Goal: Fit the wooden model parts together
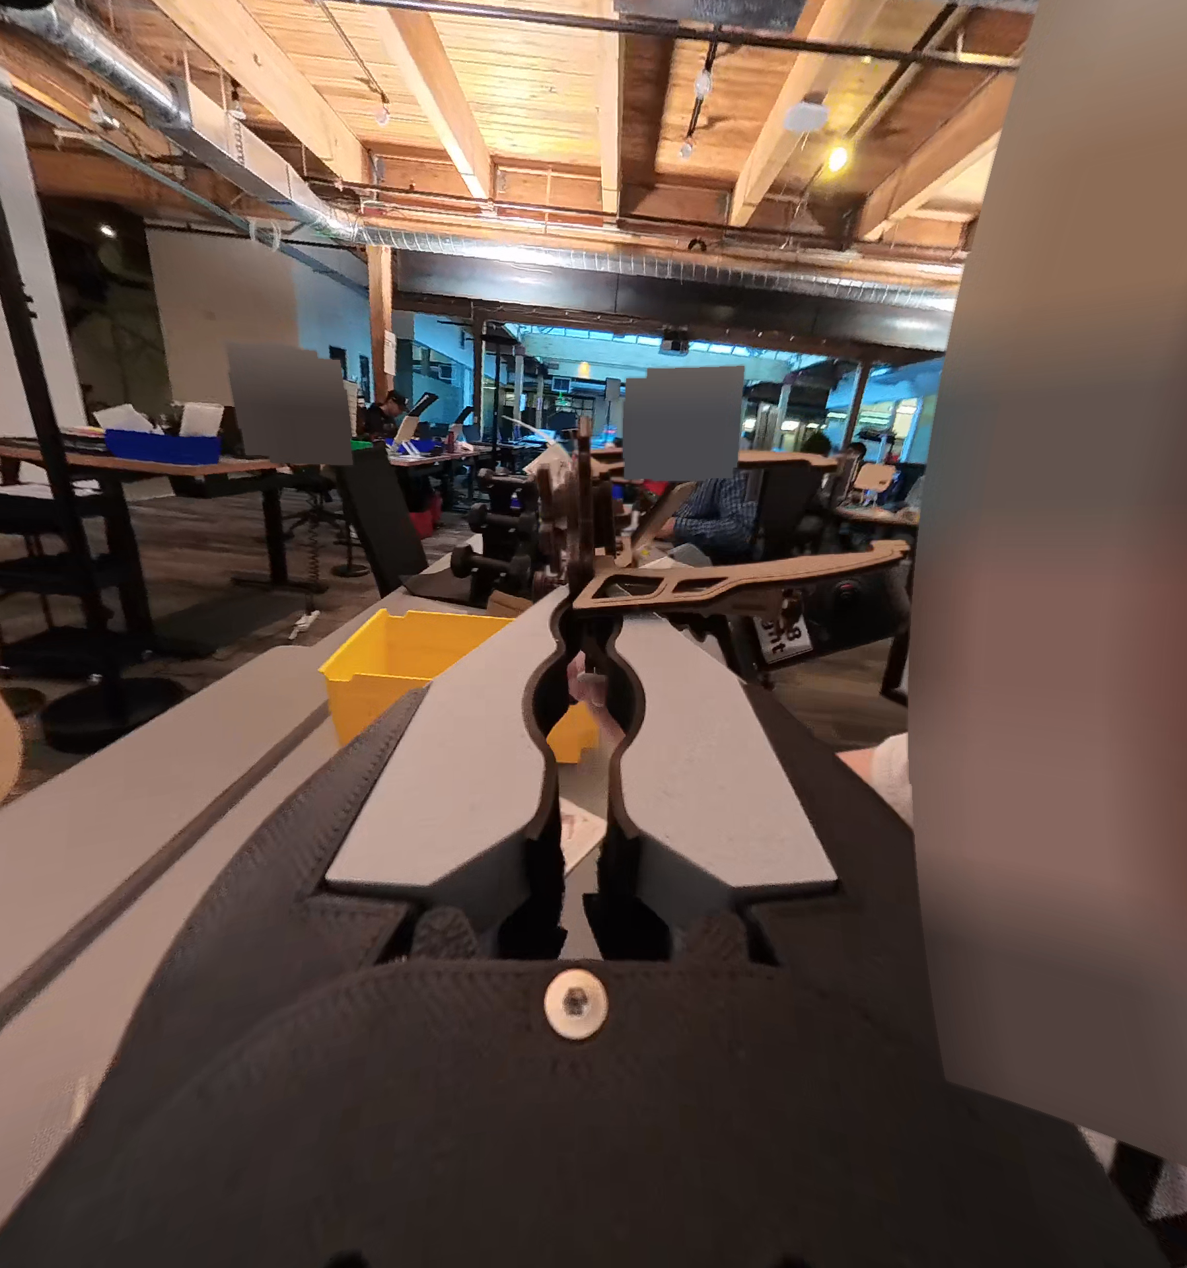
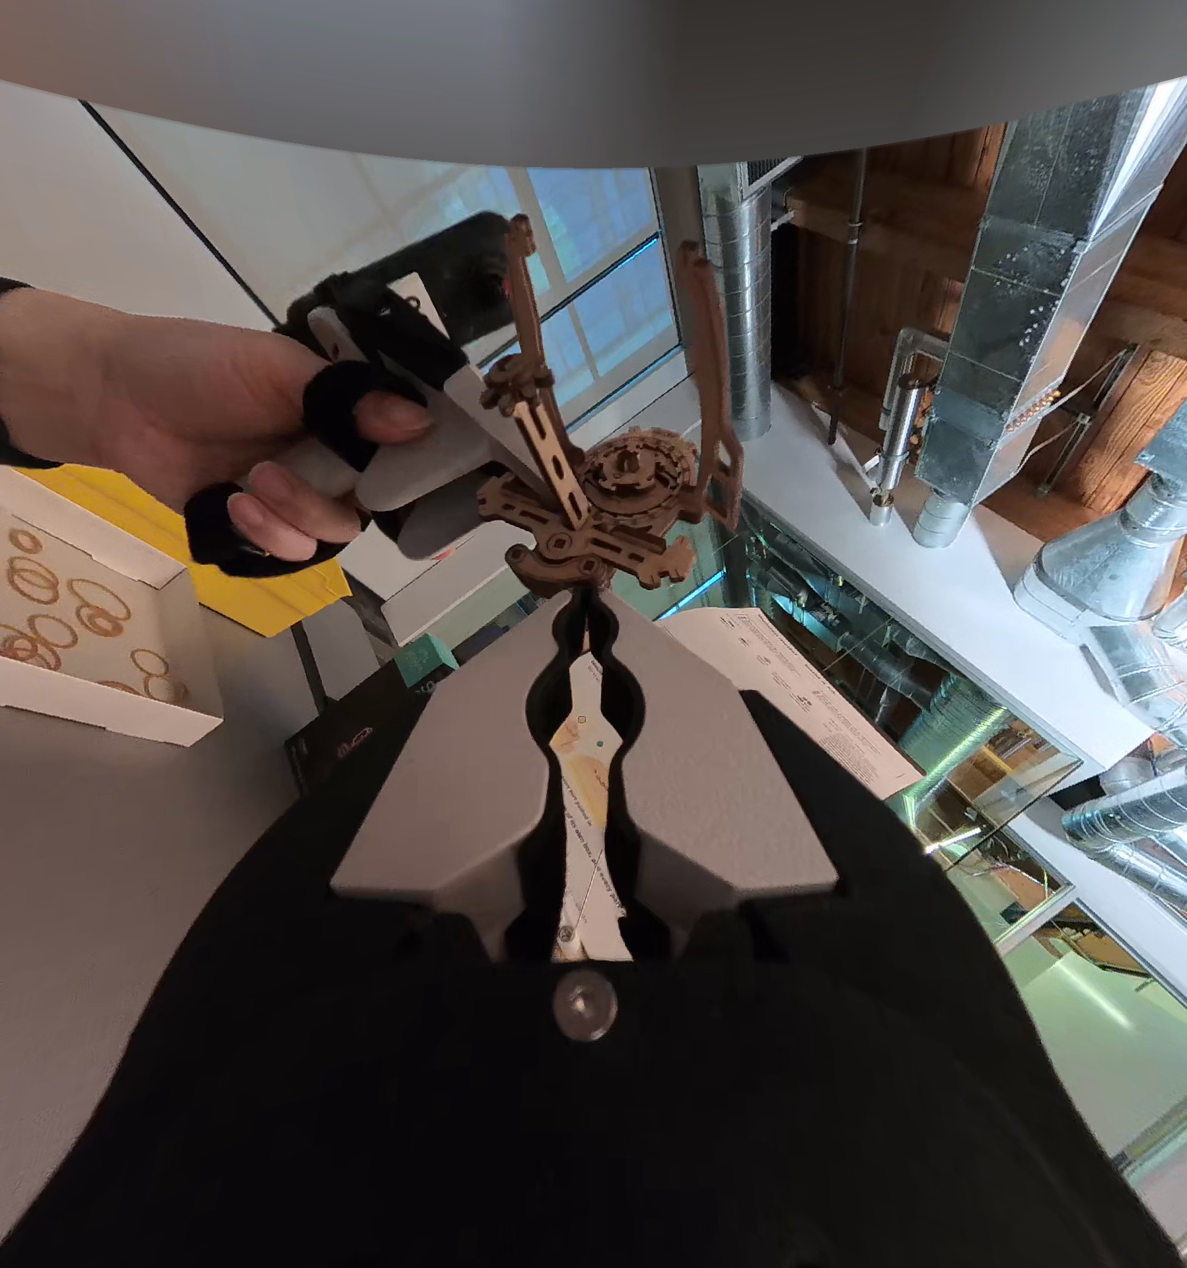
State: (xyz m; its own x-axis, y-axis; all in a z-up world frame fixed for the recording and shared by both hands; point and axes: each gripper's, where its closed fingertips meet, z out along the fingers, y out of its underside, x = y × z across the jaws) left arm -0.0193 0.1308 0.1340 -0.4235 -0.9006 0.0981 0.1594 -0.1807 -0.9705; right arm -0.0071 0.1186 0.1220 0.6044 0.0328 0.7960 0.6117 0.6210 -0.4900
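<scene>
The wooden model [image 2: 618, 494] is a dark brown assembly with a round gear stack, slotted cross plates and two long arms sticking up, held in the air between both grippers. My right gripper [image 2: 587, 597] is shut on the model's lower edge. My left gripper [image 2: 508, 473], held by a hand, comes in from the left and is shut on the model beside a pale slotted strip [image 2: 557, 473]. In the left wrist view the left gripper [image 1: 587, 617] pinches the model [image 1: 573, 508], and a flat wooden arm [image 1: 748, 576] runs off to the right.
A yellow bin [image 1: 398, 659] stands on the grey table [image 1: 130, 789] just beyond the left gripper. A white box of rubber bands [image 2: 62, 617] and a printed instruction sheet [image 2: 817, 693] lie on the table. Desks, chairs and people fill the room behind. The tips of both grippers are at nearly the same place.
</scene>
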